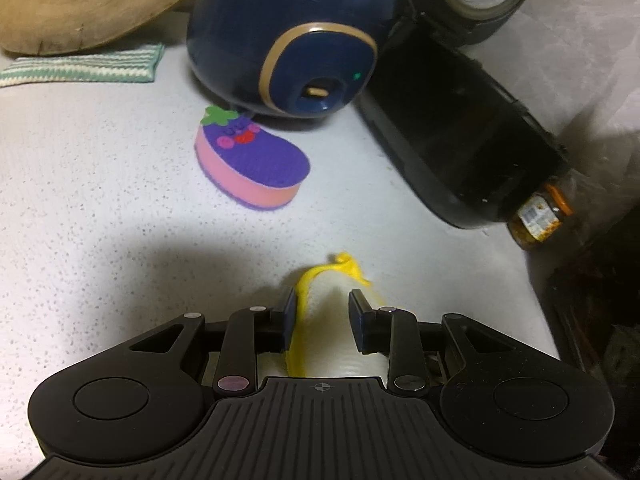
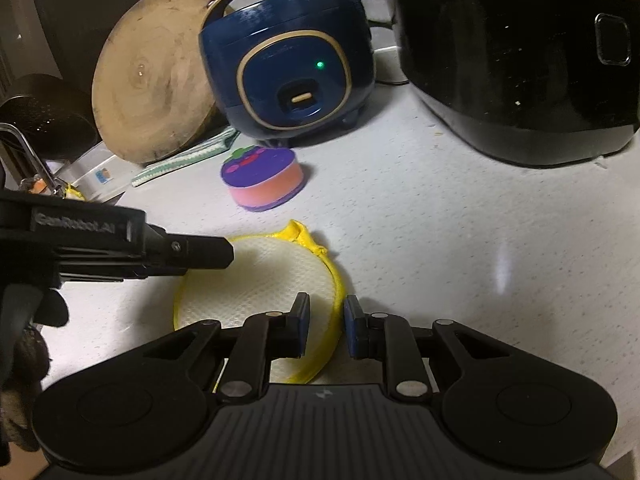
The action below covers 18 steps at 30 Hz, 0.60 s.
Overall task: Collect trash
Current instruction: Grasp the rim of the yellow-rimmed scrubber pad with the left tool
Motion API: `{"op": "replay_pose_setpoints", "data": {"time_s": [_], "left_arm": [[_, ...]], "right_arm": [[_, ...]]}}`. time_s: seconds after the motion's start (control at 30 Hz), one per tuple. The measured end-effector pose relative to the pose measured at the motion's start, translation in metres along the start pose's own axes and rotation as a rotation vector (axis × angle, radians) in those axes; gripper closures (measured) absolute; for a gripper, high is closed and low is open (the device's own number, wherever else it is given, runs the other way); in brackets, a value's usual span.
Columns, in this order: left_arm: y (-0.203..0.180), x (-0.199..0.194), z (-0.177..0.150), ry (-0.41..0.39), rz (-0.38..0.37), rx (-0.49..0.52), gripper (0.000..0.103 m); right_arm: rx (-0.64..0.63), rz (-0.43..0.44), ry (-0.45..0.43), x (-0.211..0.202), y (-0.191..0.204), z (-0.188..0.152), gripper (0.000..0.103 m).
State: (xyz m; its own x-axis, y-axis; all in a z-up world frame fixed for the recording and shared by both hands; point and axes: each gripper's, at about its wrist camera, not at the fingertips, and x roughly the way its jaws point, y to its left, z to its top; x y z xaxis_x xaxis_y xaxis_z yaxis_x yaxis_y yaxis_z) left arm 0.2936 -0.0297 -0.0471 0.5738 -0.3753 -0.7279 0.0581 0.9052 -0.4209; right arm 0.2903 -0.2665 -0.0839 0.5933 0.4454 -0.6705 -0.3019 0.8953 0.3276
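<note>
yellow-rimmed mesh pad (image 2: 260, 276): right tool (image 2: 326, 326) pinching rim (left tool (image 1: 322, 316) straddling, loose).

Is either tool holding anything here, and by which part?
The right tool pinches the yellow rim of the round mesh pad at its near right edge. The left tool straddles the pad's rim, jaws open, not gripping.
</note>
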Motion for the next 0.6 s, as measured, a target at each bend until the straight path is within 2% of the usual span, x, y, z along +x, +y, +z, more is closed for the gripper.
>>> {"op": "replay_pose_setpoints", "data": {"time_s": [0.1,0.2,0.43,0.53,0.6], "left_arm": [[0.0,-0.006,-0.002,-0.001,-0.033,0.025,0.07],[0.0,-0.005,-0.007,0.004,-0.019,0.066,0.068],[0.011,-0.002,-0.014,0.019,0.046,0.066,0.069],[0.011,-0.005,-0.016,0.024,0.054,0.082,0.069],[0.014,-0.004,-0.017,0.038,0.055,0.072,0.069]], "right_arm": [[-0.008,0.003,0.001,0.001,0.004,0.0,0.084],[-0.015,0.006,0.002,0.002,0.005,-0.001,0.084],[-0.068,-0.015,-0.003,0.0,0.013,-0.001,0.084],[-0.116,-0.054,-0.048,-0.012,0.02,-0.003,0.084],[-0.124,-0.05,-0.059,-0.018,0.019,-0.004,0.081]]}}
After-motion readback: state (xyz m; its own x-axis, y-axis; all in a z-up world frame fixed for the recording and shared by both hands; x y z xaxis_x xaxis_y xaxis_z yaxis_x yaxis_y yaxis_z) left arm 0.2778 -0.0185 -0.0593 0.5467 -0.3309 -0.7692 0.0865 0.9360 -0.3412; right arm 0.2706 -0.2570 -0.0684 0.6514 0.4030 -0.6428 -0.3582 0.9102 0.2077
